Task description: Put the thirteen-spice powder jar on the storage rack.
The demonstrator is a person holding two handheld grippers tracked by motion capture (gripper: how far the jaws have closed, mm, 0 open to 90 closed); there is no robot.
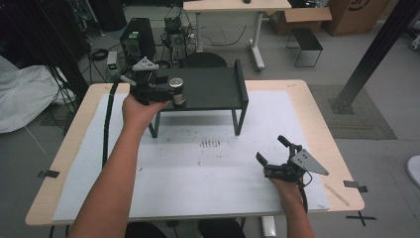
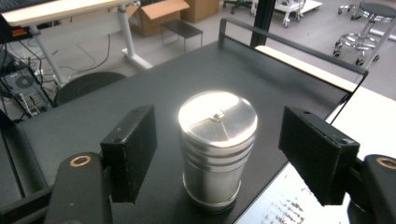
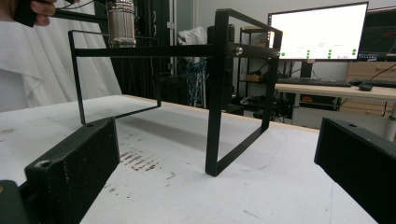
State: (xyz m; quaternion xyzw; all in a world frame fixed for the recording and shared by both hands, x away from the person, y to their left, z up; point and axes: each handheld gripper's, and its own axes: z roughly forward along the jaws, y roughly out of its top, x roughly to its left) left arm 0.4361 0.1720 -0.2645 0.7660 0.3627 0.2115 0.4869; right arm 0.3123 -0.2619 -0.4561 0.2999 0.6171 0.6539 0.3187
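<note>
Two tongs at work, and the left tongs (image 1: 166, 91) have the metal canister (image 1: 176, 89) bracketed on the black shelf (image 1: 213, 89).

The canister stands upright near the front left edge of the shelf, which sits raised on its legs over the white mat on the desk (image 1: 307, 99). In the left gripper view the canister (image 2: 217, 149) is centred between the two pads, jaws spread wide, with a clear gap on each side and no contact, so the step in hand looks like either the approach to a grasp or the moment just after setting it down; I cannot tell which. If a grasp is meant, the next move calls for closing evenly on the ribbed body below the lid. The right tongs (image 1: 278, 157) rest low on the mat, also wide and empty, well apart from the shelf.
</note>
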